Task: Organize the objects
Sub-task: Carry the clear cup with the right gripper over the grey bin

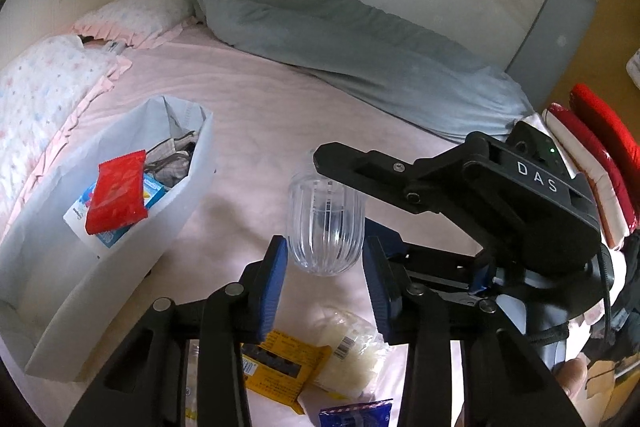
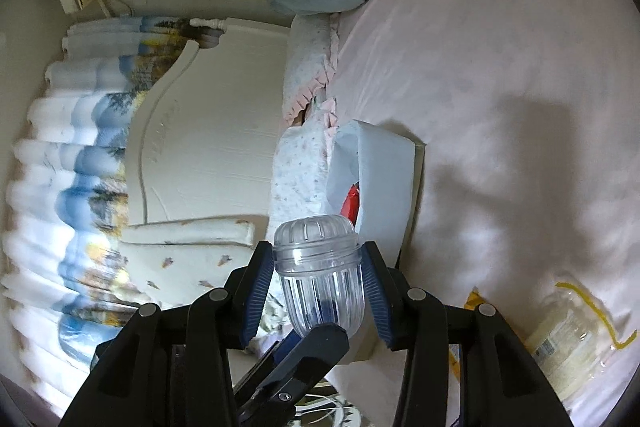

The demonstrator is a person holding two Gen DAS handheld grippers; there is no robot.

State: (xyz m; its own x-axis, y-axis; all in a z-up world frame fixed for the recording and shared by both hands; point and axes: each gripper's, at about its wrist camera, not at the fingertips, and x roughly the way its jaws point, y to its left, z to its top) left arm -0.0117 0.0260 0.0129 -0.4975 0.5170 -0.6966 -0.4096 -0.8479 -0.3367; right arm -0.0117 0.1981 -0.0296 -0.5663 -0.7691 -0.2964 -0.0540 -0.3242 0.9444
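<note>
Clear ribbed plastic jar (image 2: 318, 267), domed cap, barrel-shaped w/ vertical flutes, see-through and looks empty. Your right gripper (image 2: 318, 269) has it clamped: both blue ridged pads press its sides just under the cap, holding it up off the bed.

Your left gripper (image 1: 325, 267) sits w/ the jar's rounded bottom end between its blue pads (image 1: 274, 277); a sliver of gap shows on each side, so jaws apart, not gripping.

Bed sheet (image 1: 248, 99) is pale pink, soft, lightly creased. White bin (image 1: 120, 255), smooth matte walls, oblong, stands on the sheet left of the jar. Inside it: glossy red crinkly packet (image 1: 118, 193) lying on top of a blue-and-white carton, plus greyish cloth at the far end.

Near you on the sheet: flat yellow packet (image 1: 280, 367), clear bag of pale noodle-like stuff (image 1: 352, 355), blue foil pouch (image 1: 356, 415). Teal plush blanket roll (image 1: 340, 35) along the wall; frilled dotted pillows (image 1: 44, 87) at left.
</note>
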